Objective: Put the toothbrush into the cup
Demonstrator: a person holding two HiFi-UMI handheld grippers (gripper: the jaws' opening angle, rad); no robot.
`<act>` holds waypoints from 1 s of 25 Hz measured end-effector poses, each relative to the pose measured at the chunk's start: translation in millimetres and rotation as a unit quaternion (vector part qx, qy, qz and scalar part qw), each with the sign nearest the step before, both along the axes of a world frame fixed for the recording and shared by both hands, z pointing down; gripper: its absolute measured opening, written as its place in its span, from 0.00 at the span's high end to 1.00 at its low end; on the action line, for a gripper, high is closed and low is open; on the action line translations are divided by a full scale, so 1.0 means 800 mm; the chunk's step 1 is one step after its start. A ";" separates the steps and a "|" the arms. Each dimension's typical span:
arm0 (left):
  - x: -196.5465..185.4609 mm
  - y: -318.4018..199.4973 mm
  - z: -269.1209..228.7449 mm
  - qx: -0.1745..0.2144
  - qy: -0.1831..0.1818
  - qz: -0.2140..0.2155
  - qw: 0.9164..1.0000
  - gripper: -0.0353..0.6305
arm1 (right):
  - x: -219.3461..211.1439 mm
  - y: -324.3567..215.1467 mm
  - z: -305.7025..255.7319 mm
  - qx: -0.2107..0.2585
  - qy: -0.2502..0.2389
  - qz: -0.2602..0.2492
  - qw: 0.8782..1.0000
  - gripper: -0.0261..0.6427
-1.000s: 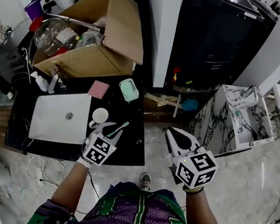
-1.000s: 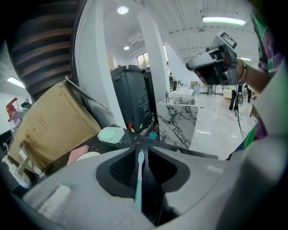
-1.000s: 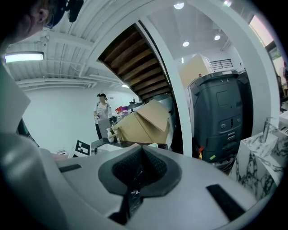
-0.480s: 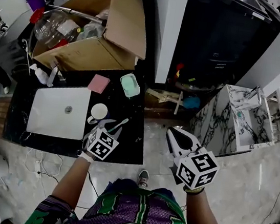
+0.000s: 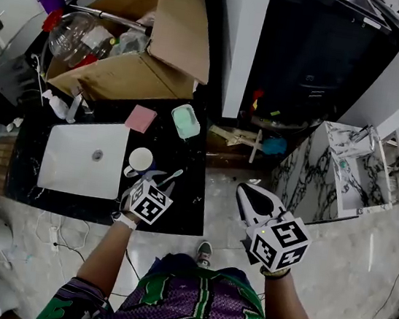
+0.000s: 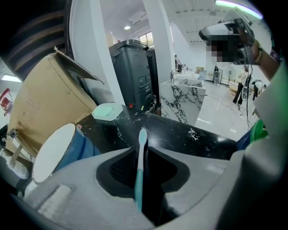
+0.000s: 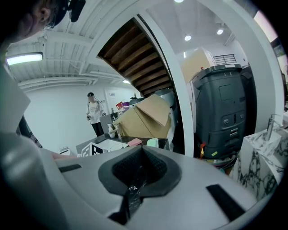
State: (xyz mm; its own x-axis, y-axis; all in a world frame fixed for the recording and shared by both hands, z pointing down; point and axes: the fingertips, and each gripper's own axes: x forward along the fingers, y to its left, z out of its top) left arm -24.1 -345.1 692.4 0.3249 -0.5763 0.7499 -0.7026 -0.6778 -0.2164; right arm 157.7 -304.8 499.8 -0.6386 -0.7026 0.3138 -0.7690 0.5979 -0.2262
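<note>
Toothbrush: clamped by its handle between the jaws of the left gripper, at centre frame in the left gripper view. The bristle end points up and away, above the black counter. In the head view it shows as a pale sliver just right of the cup.
Cup: blue outside, white inside, at lower left of the left gripper view. It stands on the counter beside the white sink, its mouth clear. The toothbrush is near it but not over it.
Left gripper, head view: centre-left of the frame, at the counter's front edge.
Right gripper: jaws pressed together with nothing between them. It is held off to the right above the floor, well apart from the counter.
Step in hand: judged as carrying the grasped toothbrush to the cup.
Next move: shift the left gripper toward frame left until the toothbrush is over the cup mouth. Tip one end down, lower it inside the rim, then let the jaws part.
Risk: knocking the rim could tip the cup.
</note>
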 end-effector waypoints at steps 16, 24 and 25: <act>-0.001 0.001 0.000 -0.006 0.004 0.004 1.000 0.89 | -0.010 0.000 0.001 -0.003 0.001 0.004 1.000 0.95; 0.003 0.010 -0.023 0.001 0.054 -0.002 0.999 0.89 | -0.025 0.004 -0.013 0.010 -0.001 0.010 1.000 0.95; 0.003 0.012 -0.027 0.003 0.062 -0.004 0.998 0.89 | -0.028 0.005 -0.015 0.011 -0.002 0.011 1.000 0.95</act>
State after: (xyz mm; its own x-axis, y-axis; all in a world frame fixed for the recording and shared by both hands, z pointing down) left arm -21.6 -335.2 670.5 0.4095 -0.5838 0.7011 -0.7298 -0.6708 -0.1322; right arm 135.6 -301.0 487.7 -0.6246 -0.7232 0.2947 -0.7808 0.5861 -0.2164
